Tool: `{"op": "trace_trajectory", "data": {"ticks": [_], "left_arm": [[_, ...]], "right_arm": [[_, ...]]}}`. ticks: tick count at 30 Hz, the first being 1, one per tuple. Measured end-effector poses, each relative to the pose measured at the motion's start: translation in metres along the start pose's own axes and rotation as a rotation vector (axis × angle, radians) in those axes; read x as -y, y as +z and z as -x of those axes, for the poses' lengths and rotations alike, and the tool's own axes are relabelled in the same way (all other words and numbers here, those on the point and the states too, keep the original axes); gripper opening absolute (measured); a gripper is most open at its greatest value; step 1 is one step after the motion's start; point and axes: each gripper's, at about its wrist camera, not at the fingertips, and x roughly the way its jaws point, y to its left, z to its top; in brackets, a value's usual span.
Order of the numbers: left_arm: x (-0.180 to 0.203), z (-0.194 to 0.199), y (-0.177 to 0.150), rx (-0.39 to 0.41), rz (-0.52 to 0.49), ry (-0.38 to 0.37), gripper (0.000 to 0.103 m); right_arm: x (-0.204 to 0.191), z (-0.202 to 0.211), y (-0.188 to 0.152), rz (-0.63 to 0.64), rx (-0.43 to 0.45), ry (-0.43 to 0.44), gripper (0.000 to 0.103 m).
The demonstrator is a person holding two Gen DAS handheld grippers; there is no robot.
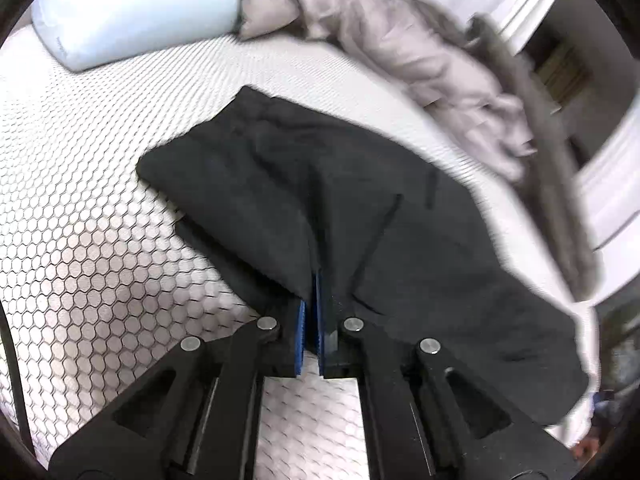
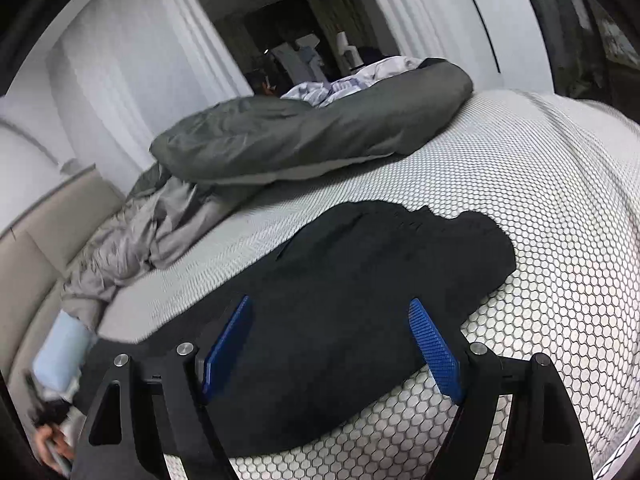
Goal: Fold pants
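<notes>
Black pants (image 1: 360, 200) lie folded on a white mattress with a honeycomb pattern (image 1: 80, 240). My left gripper (image 1: 316, 276) is shut on the near edge of the pants. Its blue pads (image 1: 320, 320) press together, and the cloth rises in folds toward the tips. In the right wrist view the pants (image 2: 360, 280) spread dark across the mattress (image 2: 560, 240). My right gripper (image 2: 330, 302) is open just over them. Its blue pads (image 2: 436, 352) stand wide apart, with cloth below and nothing pinched between them.
A pale blue pillow (image 1: 132, 12) lies at the far left. A crumpled grey duvet (image 1: 400, 52) runs along the far side of the bed, also bunched as a duvet (image 2: 312, 136) behind the pants. A beige headboard (image 2: 32, 248) stands left. A hand (image 2: 52, 444) shows low left.
</notes>
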Motion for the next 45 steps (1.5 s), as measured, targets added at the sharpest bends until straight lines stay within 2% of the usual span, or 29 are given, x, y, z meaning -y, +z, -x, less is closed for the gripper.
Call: {"op": "trace_trajectory", "data": {"ticks": [1, 2, 3, 5, 7, 8, 12, 13, 16, 18, 19, 20, 21, 22, 23, 25, 27, 28, 29, 30, 32, 34, 36, 38, 39, 41, 42, 43, 45], "left_arm": [[-0.003, -0.006, -0.001, -0.028, 0.020, -0.005, 0.000], [-0.008, -0.001, -0.004, -0.025, 0.046, -0.024, 0.001], [-0.011, 0.008, -0.009, -0.005, 0.056, -0.052, 0.005], [-0.016, 0.024, -0.019, 0.017, 0.077, -0.085, 0.022], [-0.022, 0.031, -0.024, 0.028, 0.122, -0.117, 0.055], [-0.023, 0.031, -0.025, 0.022, 0.150, -0.121, 0.061], [-0.027, 0.018, -0.023, 0.004, 0.213, -0.123, 0.061], [-0.028, 0.019, -0.023, 0.008, 0.226, -0.127, 0.061], [-0.028, 0.013, -0.021, 0.010, 0.235, -0.127, 0.061], [-0.025, 0.002, -0.013, 0.011, 0.236, -0.117, 0.061], [-0.025, 0.003, -0.014, 0.016, 0.236, -0.111, 0.061], [-0.018, -0.006, -0.006, 0.018, 0.233, -0.106, 0.061], [-0.016, -0.006, -0.006, 0.020, 0.228, -0.101, 0.061], [-0.016, -0.006, -0.007, 0.021, 0.225, -0.094, 0.061], [-0.014, -0.007, -0.006, 0.021, 0.224, -0.092, 0.061], [-0.014, -0.007, -0.007, 0.023, 0.216, -0.091, 0.061], [-0.012, -0.008, -0.007, 0.022, 0.204, -0.086, 0.061], [-0.011, -0.008, -0.007, 0.020, 0.192, -0.081, 0.061], [-0.009, -0.008, -0.008, 0.020, 0.181, -0.076, 0.061], [-0.008, -0.008, -0.008, 0.019, 0.175, -0.072, 0.061], [-0.005, -0.008, -0.009, 0.016, 0.161, -0.067, 0.061], [-0.004, -0.008, -0.009, 0.013, 0.158, -0.081, 0.061], [-0.005, -0.011, -0.006, 0.006, 0.175, -0.109, 0.061], [-0.009, -0.016, 0.000, 0.000, 0.216, -0.135, 0.061], [-0.010, -0.020, 0.003, -0.006, 0.232, -0.142, 0.059], [-0.011, -0.028, 0.009, -0.014, 0.264, -0.140, 0.036], [-0.012, -0.031, 0.010, -0.018, 0.272, -0.129, 0.013], [-0.014, -0.032, 0.010, -0.010, 0.285, -0.143, 0.004], [-0.015, -0.022, 0.008, 0.023, 0.292, -0.146, 0.001]], "right_arm": [[0.002, 0.000, 0.001, -0.017, 0.008, 0.010, 0.082], [0.005, 0.001, 0.001, -0.027, 0.008, 0.015, 0.082], [0.007, 0.001, 0.000, -0.032, -0.003, 0.012, 0.082], [0.013, 0.003, 0.001, -0.039, -0.021, 0.007, 0.082], [0.026, 0.006, 0.003, -0.071, -0.032, -0.003, 0.082], [0.036, 0.008, 0.004, -0.101, -0.035, -0.009, 0.083], [0.084, 0.008, 0.002, -0.293, -0.072, -0.054, 0.084], [0.095, 0.002, 0.001, -0.344, -0.095, -0.034, 0.084], [0.124, -0.027, -0.002, -0.522, -0.125, 0.108, 0.084], [0.128, -0.051, 0.003, -0.571, -0.137, 0.168, 0.082], [0.125, -0.058, 0.007, -0.559, -0.143, 0.162, 0.079], [0.118, -0.062, 0.011, -0.522, -0.145, 0.142, 0.063], [0.111, -0.061, 0.015, -0.464, -0.129, 0.103, 0.039], [0.105, -0.057, 0.018, -0.419, -0.106, 0.074, 0.033], [0.101, -0.050, 0.019, -0.391, -0.083, 0.061, 0.020], [0.097, -0.023, 0.020, -0.363, -0.024, 0.055, 0.015], [0.094, 0.018, 0.015, -0.325, 0.056, 0.009, 0.011], [0.093, 0.034, 0.008, -0.299, 0.070, -0.035, 0.011], [0.098, 0.039, 0.001, -0.286, 0.043, -0.088, 0.013], [0.108, 0.035, -0.005, -0.288, -0.018, -0.131, 0.022], [0.130, 0.024, -0.011, -0.325, -0.133, -0.198, 0.035], [0.145, 0.033, -0.012, -0.385, -0.131, -0.118, 0.043], [0.151, 0.043, -0.006, -0.419, -0.091, -0.021, 0.062], [0.155, 0.045, -0.003, -0.458, -0.065, 0.058, 0.074], [0.157, 0.040, -0.004, -0.482, -0.077, 0.073, 0.074], [0.158, 0.025, -0.008, -0.508, -0.122, 0.082, 0.074], [0.159, 0.018, -0.010, -0.520, -0.138, 0.073, 0.074], [0.160, 0.014, -0.011, -0.529, -0.140, 0.061, 0.074], [0.158, 0.013, -0.007, -0.525, -0.122, 0.050, 0.073]]}}
